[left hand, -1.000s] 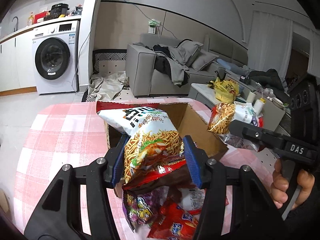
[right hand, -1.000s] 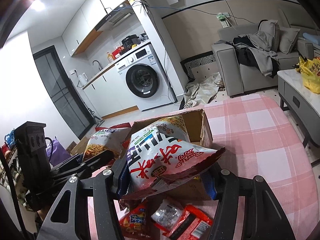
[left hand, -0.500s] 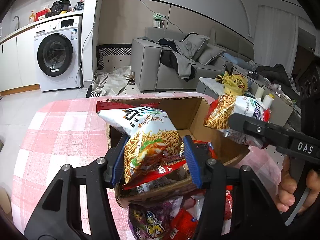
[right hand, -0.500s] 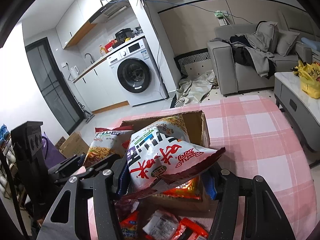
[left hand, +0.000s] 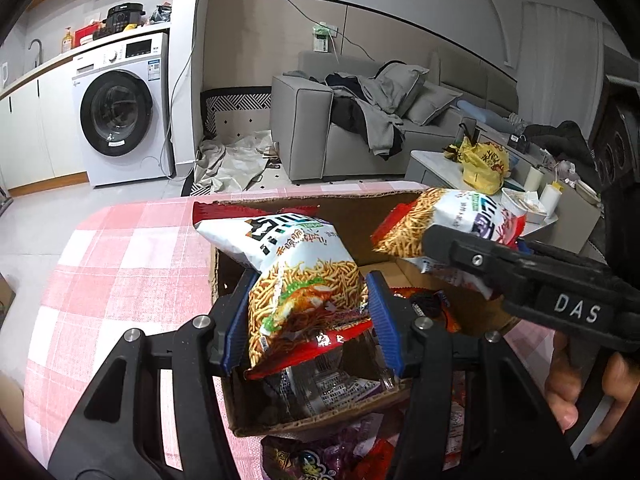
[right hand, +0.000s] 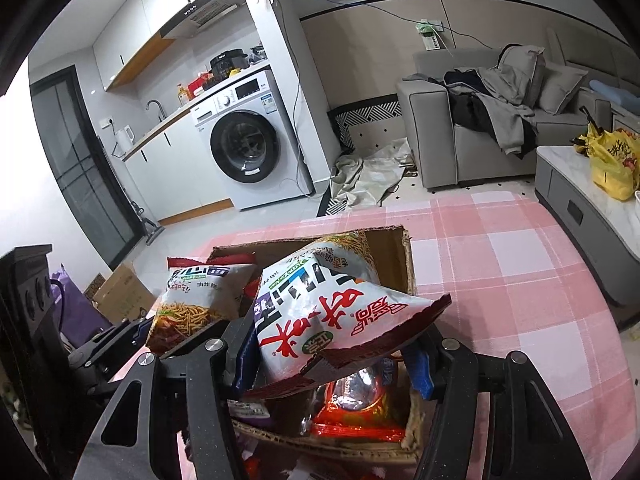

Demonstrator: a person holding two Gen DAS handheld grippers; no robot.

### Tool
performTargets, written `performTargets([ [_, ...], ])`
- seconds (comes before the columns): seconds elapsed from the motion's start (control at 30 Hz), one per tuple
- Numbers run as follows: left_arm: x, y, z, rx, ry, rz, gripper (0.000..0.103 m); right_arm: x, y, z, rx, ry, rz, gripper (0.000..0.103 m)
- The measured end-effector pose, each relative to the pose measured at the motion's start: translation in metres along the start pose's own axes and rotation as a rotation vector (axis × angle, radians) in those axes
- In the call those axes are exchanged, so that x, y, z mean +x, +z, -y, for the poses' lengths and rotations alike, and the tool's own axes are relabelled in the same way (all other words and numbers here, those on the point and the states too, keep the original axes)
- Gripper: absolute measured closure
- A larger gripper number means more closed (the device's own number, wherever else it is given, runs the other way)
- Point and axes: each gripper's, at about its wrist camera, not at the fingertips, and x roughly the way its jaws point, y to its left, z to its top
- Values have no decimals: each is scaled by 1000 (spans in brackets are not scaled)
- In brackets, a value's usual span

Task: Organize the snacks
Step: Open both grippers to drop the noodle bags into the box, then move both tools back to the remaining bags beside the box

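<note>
My left gripper [left hand: 310, 320] is shut on a white-and-red noodle snack bag [left hand: 296, 276] and holds it over the open cardboard box [left hand: 320, 424]. My right gripper [right hand: 332, 356] is shut on a second noodle snack bag [right hand: 332, 312] of the same kind, also over the box [right hand: 408, 252]. Each gripper and its bag shows in the other view: the right one [left hand: 460, 248] at the right, the left one [right hand: 192, 304] at the left. Red and clear snack packets [right hand: 356, 408] lie inside the box.
The box stands on a table with a pink checked cloth [right hand: 520, 280]. More loose snack packets [left hand: 320, 456] lie on the table in front of the box. A washing machine [left hand: 120, 116], a grey sofa [left hand: 360, 120] and a low table with a yellow bag [left hand: 484, 164] stand beyond.
Both grippers have moved forward with their bags, from the loose packets on the table to above the box. The box now fills more of both views.
</note>
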Motion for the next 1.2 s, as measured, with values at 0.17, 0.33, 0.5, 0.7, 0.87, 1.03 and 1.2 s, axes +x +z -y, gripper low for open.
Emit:
performTargets([
  [0.17, 6, -1, -5, -27, -11, -7, 51, -5, -3, -3, -34, 38, 17, 36],
  [0.33, -15, -3, -2, -19, 9, 30, 22, -27, -7, -3, -77, 19, 69, 12],
  [0.5, -40, -10, 2, -8, 13, 45, 0, -51, -13, 4, -93, 12, 55, 1],
  [0.7, -76, -31, 8, -8, 12, 66, 0, -81, -32, 13, -119, 36, 42, 0],
  [0.87, -112, -53, 5, -27, 26, 69, 0, -99, -53, 9, -160, 27, 32, 0],
  [1.03, -139, -77, -3, -27, 48, 76, 0, -110, -72, 14, -145, 63, 23, 0],
  [1.2, -157, -95, -11, -32, 45, 89, 0, -115, -85, 18, -153, 31, 47, 0],
])
